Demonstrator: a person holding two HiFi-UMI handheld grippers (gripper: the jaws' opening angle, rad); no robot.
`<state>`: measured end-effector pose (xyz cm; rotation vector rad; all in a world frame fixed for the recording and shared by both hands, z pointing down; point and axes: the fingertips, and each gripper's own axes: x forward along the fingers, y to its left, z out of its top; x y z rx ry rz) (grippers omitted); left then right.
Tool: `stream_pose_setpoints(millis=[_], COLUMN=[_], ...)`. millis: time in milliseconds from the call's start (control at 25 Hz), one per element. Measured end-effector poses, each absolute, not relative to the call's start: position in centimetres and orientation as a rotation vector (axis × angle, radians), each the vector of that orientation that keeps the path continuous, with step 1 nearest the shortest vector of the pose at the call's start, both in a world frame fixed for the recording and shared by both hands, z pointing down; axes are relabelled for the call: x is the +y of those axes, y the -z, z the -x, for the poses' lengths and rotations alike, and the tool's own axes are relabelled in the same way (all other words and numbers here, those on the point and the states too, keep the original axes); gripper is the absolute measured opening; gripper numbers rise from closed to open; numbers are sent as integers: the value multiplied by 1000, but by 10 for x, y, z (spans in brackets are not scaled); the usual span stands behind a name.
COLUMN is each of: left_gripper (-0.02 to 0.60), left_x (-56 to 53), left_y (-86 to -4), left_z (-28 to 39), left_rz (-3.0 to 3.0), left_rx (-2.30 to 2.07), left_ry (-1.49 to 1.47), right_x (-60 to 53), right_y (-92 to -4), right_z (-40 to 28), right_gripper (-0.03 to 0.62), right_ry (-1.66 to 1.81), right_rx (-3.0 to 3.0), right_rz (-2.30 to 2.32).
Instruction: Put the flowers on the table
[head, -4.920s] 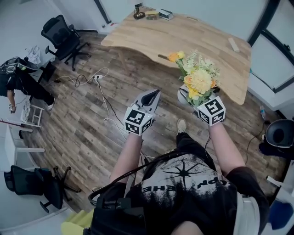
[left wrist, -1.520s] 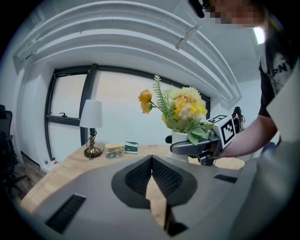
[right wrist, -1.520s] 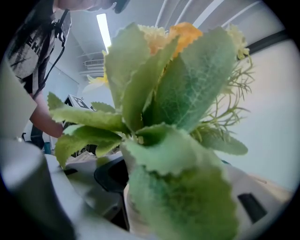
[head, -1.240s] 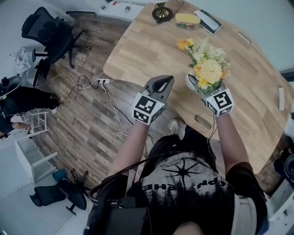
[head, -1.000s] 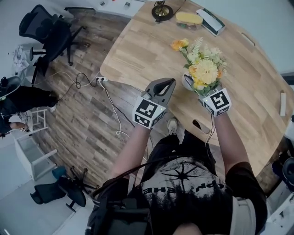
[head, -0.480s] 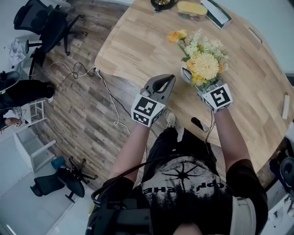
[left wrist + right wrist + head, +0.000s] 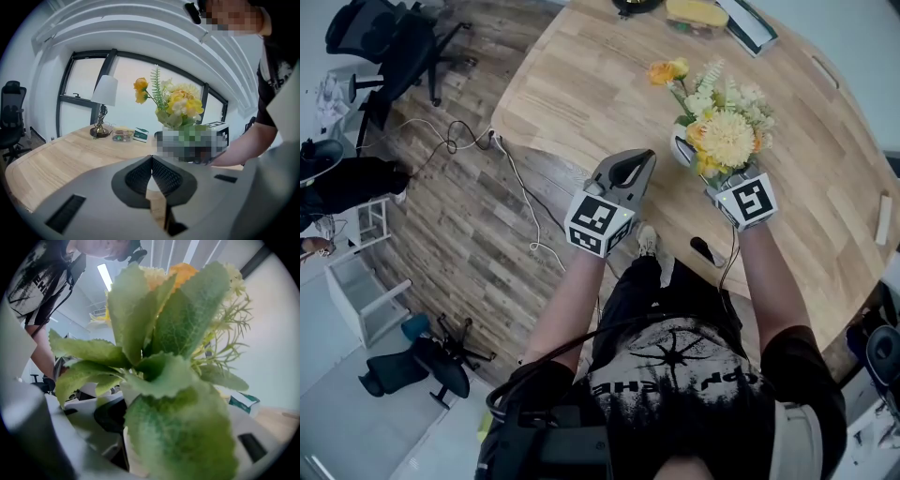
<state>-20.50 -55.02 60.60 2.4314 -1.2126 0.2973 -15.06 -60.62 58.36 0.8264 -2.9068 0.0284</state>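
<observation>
Where the plank floor shows, far left: a black office chair (image 7: 394, 42) stands near the top, with a white cable (image 7: 520, 202) trailing across the boards towards the person's feet.
Left edge: another person in dark clothes (image 7: 352, 183) is beside a small white shelf unit (image 7: 361, 291).
Left gripper (image 7: 633, 164): held out over the near edge of the table, apart from the flowers; its marker cube (image 7: 598, 223) faces up.
Left jaws: closed, the ribbed pads (image 7: 161, 176) meeting along one line, with nothing between them.
Table (image 7: 581, 89): pale wood with a rounded corner, filling the upper right of the head view.
Far end of table: a lamp (image 7: 104, 93) with a white shade stands there, a green-and-white box (image 7: 140, 135) beside it.
Flowers (image 7: 727, 136): a yellow, orange and white bunch with green leaves, upright in a white vase (image 7: 682, 152), over the table just inside its near edge.
Vase base: whether it touches the tabletop cannot be told.
Right gripper (image 7: 698, 169): reaches in under the blooms from the person's side, marker cube (image 7: 748, 199) just behind.
Right jaws: spread wide and clamped on the vase, one to each side of its white wall; broad leaves (image 7: 178, 362) cover most of that gripper's view.
Near table edge: a dark slot (image 7: 705, 251) lies close to the right forearm.
Far right: a small white bar (image 7: 884, 217) lies on the table, well apart from the vase.
</observation>
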Motion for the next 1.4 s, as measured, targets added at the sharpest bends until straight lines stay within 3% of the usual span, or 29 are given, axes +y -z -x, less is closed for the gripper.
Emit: stream_pose_setpoints(millis=[280, 600, 1400], left_gripper=[14, 14, 13], left_x=[-548, -545, -503], left_y=[-605, -601, -545], left_z=[203, 208, 185], left_rz=[-2429, -2425, -2600], left_rx=[-1194, -1209, -1081], left_ry=[-278, -275, -250], right_x=[-607, -604, -528], right_y=[-594, -602, -584], right_z=[150, 144, 77], right_gripper=[245, 295, 279], right_ry=[-96, -152, -243], right_rx=[-2883, -2862, -2695], right_rz=[-841, -868, -1066])
